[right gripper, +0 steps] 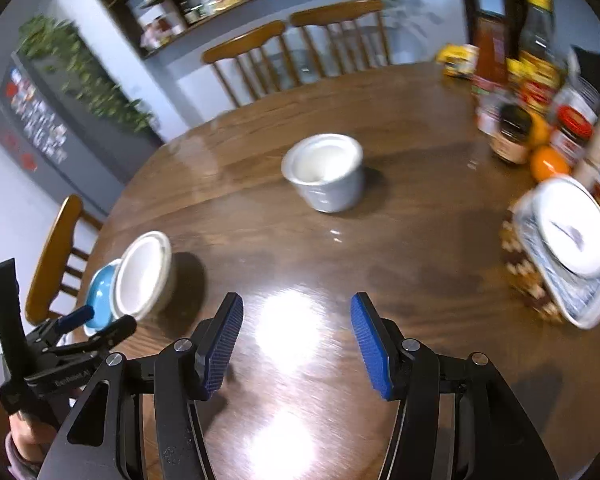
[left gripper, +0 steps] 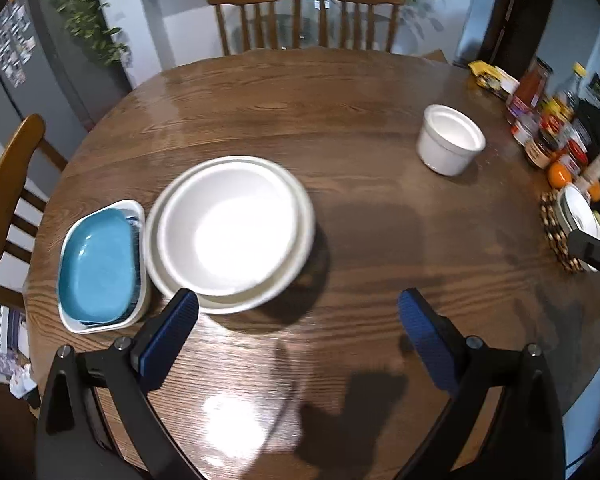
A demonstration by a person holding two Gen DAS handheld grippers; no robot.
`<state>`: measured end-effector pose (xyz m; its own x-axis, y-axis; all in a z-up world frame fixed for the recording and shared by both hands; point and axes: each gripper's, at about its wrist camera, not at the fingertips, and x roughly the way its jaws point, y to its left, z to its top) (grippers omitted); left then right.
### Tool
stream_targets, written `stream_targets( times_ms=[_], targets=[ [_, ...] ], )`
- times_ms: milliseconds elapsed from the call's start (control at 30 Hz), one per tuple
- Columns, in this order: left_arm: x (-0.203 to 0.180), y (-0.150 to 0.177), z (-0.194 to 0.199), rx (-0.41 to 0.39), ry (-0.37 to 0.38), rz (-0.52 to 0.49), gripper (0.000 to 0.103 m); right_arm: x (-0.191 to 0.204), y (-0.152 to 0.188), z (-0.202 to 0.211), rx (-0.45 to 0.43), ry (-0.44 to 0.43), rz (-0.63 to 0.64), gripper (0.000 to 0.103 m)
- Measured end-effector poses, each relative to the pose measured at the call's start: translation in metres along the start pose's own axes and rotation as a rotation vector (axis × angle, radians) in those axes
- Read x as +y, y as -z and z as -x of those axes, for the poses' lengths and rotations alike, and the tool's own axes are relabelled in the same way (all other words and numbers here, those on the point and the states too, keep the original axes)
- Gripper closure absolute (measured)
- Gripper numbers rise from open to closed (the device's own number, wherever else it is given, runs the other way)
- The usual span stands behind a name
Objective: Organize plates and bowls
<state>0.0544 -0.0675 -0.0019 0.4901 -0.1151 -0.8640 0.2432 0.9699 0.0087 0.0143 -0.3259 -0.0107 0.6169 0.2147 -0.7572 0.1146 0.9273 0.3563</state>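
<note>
On the round wooden table (left gripper: 340, 120), two nested white bowls (left gripper: 230, 230) stand next to a blue dish stacked in a white rectangular dish (left gripper: 100, 266). A small white ramekin stack (left gripper: 450, 140) stands at the far right, mid-table in the right wrist view (right gripper: 324, 172). A white plate on a blue-patterned dish (right gripper: 568, 248) rests on a beaded trivet at the right edge. My left gripper (left gripper: 298, 320) is open and empty, just in front of the white bowls (right gripper: 144, 274). My right gripper (right gripper: 296, 332) is open and empty over bare table.
Jars, bottles and oranges (right gripper: 540, 120) crowd the table's right edge. Wooden chairs (left gripper: 304, 16) stand at the far side and one (left gripper: 8, 200) at the left. The left gripper's body (right gripper: 60, 340) shows at the lower left of the right wrist view.
</note>
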Motion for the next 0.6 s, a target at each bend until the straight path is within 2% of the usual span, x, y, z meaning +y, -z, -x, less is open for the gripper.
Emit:
stream_targets(
  times_ms=[267, 600],
  targets=[
    [-0.052, -0.005, 0.013, -0.026, 0.008, -0.103, 0.003, -0.052, -0.003, 0.036, -0.052, 0.047, -0.058, 0.046],
    [-0.093, -0.056, 0.064, -0.214, -0.037, -0.159, 0.003, -0.060, -0.045, 0.080, -0.159, 0.075, 0.035, 0.046]
  ],
)
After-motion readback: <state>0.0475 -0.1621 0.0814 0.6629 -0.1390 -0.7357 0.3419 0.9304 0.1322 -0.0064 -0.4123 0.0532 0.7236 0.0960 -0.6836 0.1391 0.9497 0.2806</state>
